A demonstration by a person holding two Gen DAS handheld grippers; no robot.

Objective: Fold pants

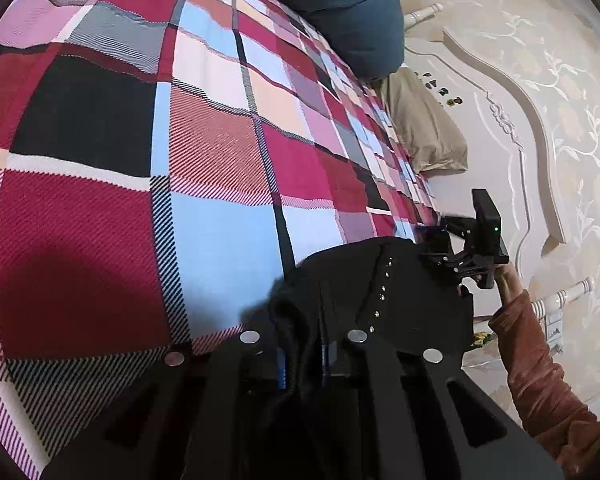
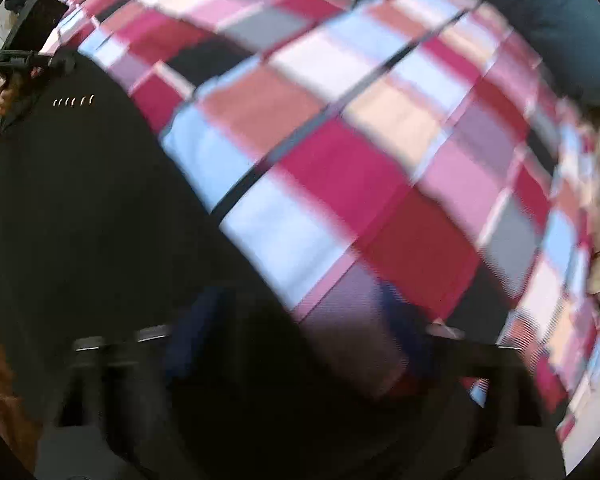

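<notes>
Black pants [image 1: 364, 280] with a row of small metal studs lie at the near edge of a plaid bed cover [image 1: 180, 140]. My left gripper [image 1: 306, 356] is shut on a bunched fold of the pants. In the left wrist view my right gripper [image 1: 444, 248] sits at the far end of the pants. In the blurred right wrist view the pants [image 2: 100, 200] fill the left side, and my right gripper [image 2: 300, 340] has its fingers spread wide over the pants' edge and the bed cover [image 2: 340, 120]. The left gripper [image 2: 16, 60] shows at the top left.
A dark blue pillow [image 1: 340, 8] and a beige pillow [image 1: 424, 128] lie at the head of the bed. A white carved headboard [image 1: 512, 120] and patterned wallpaper stand to the right. The person's arm in a rust sleeve [image 1: 540, 368] reaches in at the lower right.
</notes>
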